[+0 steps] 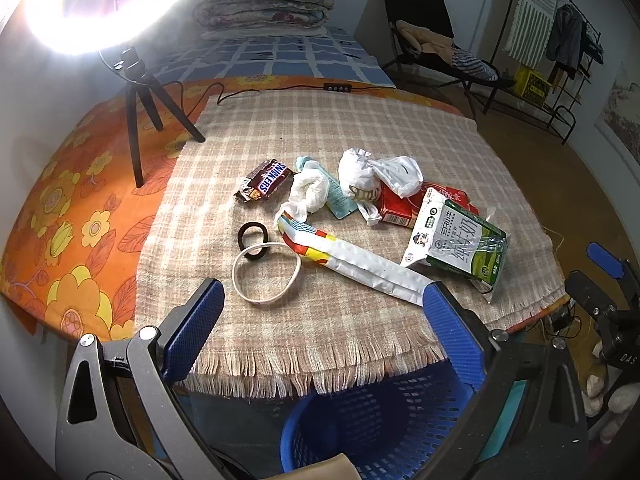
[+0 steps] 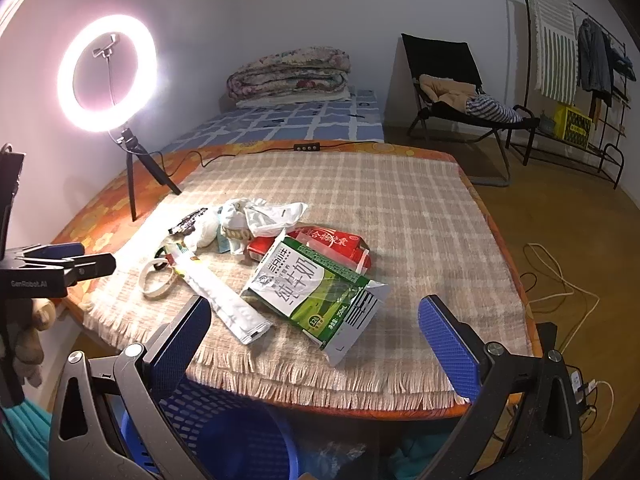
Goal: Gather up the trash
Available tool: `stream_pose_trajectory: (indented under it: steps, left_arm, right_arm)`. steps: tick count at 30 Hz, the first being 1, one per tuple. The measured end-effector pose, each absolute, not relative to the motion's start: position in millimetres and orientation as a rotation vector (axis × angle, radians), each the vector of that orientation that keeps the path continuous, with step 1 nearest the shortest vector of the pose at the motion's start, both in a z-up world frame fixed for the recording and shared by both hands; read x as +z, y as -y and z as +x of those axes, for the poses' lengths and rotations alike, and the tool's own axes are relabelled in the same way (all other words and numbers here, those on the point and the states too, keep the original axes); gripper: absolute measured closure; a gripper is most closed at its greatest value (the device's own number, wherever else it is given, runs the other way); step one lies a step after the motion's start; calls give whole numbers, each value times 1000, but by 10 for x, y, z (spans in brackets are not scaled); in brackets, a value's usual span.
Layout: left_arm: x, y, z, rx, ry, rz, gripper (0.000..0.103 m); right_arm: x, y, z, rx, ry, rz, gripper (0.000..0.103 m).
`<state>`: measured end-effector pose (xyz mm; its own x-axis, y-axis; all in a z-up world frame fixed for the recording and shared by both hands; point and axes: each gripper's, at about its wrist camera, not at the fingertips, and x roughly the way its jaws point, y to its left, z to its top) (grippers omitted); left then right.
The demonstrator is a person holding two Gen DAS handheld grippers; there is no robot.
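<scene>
Trash lies in a heap on the plaid cloth: a green and white milk carton (image 1: 460, 246) (image 2: 308, 288), a long white wrapper (image 1: 360, 262) (image 2: 224, 300), a red box (image 1: 400, 204) (image 2: 332, 242), crumpled white tissues (image 1: 308, 194) (image 2: 256, 216), a Snickers wrapper (image 1: 266, 182) (image 2: 188, 222). A white band (image 1: 266, 272) (image 2: 158, 280) and a black hair tie (image 1: 252, 236) lie beside them. My left gripper (image 1: 320, 328) is open and empty, near the table's front edge above a blue basket (image 1: 372, 428) (image 2: 224, 436). My right gripper (image 2: 316, 344) is open and empty, just in front of the carton.
A ring light on a tripod (image 2: 108, 76) (image 1: 140, 120) stands at the table's far left, its cable (image 2: 248, 152) along the back edge. Behind are a bed with a folded quilt (image 2: 288, 76), a black chair (image 2: 460, 92) and a clothes rack (image 2: 580, 80). Cables (image 2: 560, 280) lie on the floor at right.
</scene>
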<state>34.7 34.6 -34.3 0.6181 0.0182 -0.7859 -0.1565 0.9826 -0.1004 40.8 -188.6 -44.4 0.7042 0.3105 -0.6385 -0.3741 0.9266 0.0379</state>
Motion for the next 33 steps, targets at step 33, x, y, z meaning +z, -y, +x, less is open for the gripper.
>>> stream_pose_trajectory:
  steps: [33]
  left_arm:
    - [-849,-951,1053,93,-1098,-375,41]
  right_arm:
    - [-907,1574,1374,551,-883,-240,1]
